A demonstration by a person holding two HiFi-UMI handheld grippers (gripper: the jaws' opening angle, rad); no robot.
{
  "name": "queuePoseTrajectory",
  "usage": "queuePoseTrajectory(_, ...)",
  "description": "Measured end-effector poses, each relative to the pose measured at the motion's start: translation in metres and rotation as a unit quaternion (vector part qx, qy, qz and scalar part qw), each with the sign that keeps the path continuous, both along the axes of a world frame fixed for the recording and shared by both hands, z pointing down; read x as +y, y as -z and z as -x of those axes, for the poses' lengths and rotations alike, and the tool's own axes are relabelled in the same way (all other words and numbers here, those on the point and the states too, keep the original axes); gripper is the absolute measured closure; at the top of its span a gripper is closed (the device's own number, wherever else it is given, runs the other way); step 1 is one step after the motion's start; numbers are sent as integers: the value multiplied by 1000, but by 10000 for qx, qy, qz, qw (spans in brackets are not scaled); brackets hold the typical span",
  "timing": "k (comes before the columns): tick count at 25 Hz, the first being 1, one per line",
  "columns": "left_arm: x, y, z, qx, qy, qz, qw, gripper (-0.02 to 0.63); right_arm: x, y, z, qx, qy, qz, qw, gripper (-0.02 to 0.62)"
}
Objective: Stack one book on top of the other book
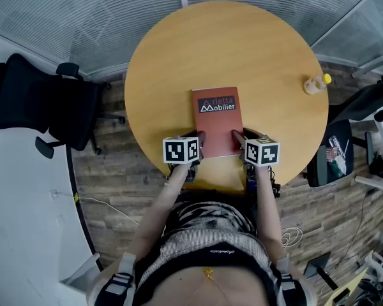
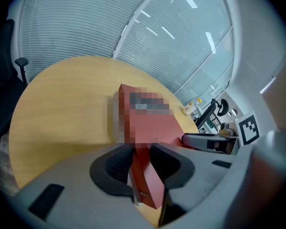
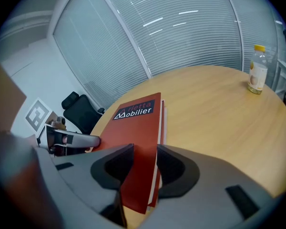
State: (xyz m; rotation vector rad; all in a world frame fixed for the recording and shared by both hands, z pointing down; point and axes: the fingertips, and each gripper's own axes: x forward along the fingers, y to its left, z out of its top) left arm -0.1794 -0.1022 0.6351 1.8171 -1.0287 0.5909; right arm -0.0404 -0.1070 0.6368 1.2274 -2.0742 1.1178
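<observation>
— Where are our red books (image 1: 216, 121)?
— Stacked, we think, by the round table's (image 1: 242, 50) near edge. Our left gripper (image 1: 200, 140) and right gripper (image 1: 238, 138) each pinch a corner. Next we let go gently.

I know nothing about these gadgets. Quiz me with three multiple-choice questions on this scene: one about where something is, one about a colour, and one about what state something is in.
1. In the head view, where on the table does the bottle stand?
A. near the right edge
B. on a book
C. at the middle

2. What colour is the cover of the top book?
A. blue
B. red
C. green

3. What do the left gripper and the right gripper have between their jaws?
A. nothing
B. the bottle
C. a near corner of the top book

Answers:
1. A: the bottle stands far to the right, apart from the top book.
2. B: the cover is red with a dark title band.
3. C: each gripper view shows the red cover between that gripper's pads.
</observation>
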Motion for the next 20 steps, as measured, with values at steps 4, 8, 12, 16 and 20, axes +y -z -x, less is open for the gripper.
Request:
queuePoseTrajectory(4, 1, 1, 4, 188, 147, -26, 9997, 495, 2, 3, -2, 141, 94, -121, 9998, 442)
queuePoseTrajectory(8, -1, 5, 13, -11, 124, -181, 9998, 495, 4, 9, -7, 297, 107, -238, 9992, 442)
queuePoseTrajectory(12, -2, 18, 17, -369, -115, -521, 9979, 495, 7, 18, -13, 420, 109, -409, 9982, 442)
queuePoseTrajectory(16, 2, 37, 12, -514, -422, -921, 9935, 497, 11, 35, -12, 605, 273, -792, 9946, 443)
queuePoseTrajectory(20, 9, 52, 1, -381, -599, -1117, 9912, 528, 17, 53, -4, 655, 585, -1220, 9886, 451)
